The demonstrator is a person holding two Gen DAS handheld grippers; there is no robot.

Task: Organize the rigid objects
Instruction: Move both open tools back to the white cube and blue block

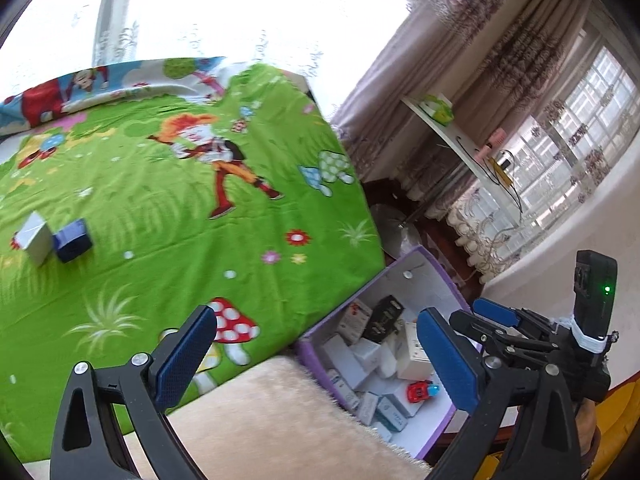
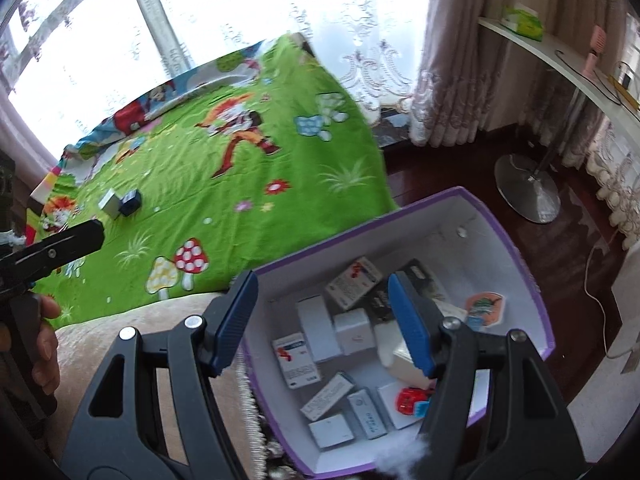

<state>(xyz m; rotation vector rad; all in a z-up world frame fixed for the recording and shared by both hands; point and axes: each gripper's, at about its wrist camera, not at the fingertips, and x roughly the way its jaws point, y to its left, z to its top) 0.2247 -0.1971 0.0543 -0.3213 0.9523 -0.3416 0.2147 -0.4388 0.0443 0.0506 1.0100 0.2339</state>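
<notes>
Left wrist view first: the left gripper [image 1: 316, 354] has its blue pads spread wide with nothing between them, just air over the edge of a beige plush blanket [image 1: 280, 412]. Past it there's a bed covered in a bright green cartoon sheet [image 1: 180, 240], mushrooms and flowers all over it. Two small boxes still sit out on that sheet, well away from everything else: a white box [image 1: 34, 238] and a dark blue box [image 1: 72, 240], right up against each other, maybe touching.

Down beside the bed, on the dark floor, is the purple storage bin [image 1: 316, 354] with white inner walls. It's full of loose small cartons, mostly white, plus a black box [image 1: 382, 318] and a little red toy [image 1: 418, 392] near the bottom corner.

The right gripper [image 1: 464, 326] shows up at the right of that same view, and in its own camera [image 2: 322, 322] the jaws are clearly apart and holding nothing, hanging right above the open bin [image 2: 532, 280]. You can see the red toy [image 2: 408, 400] in there too, and a carton with a red mark [image 2: 352, 282]. A hand [image 2: 44, 336] grips the other tool's handle at the left edge.

Background is lace curtains [image 2: 372, 64], a white shelf [image 2: 560, 56] and a round metal stand base [image 2: 526, 192] on the floor.
</notes>
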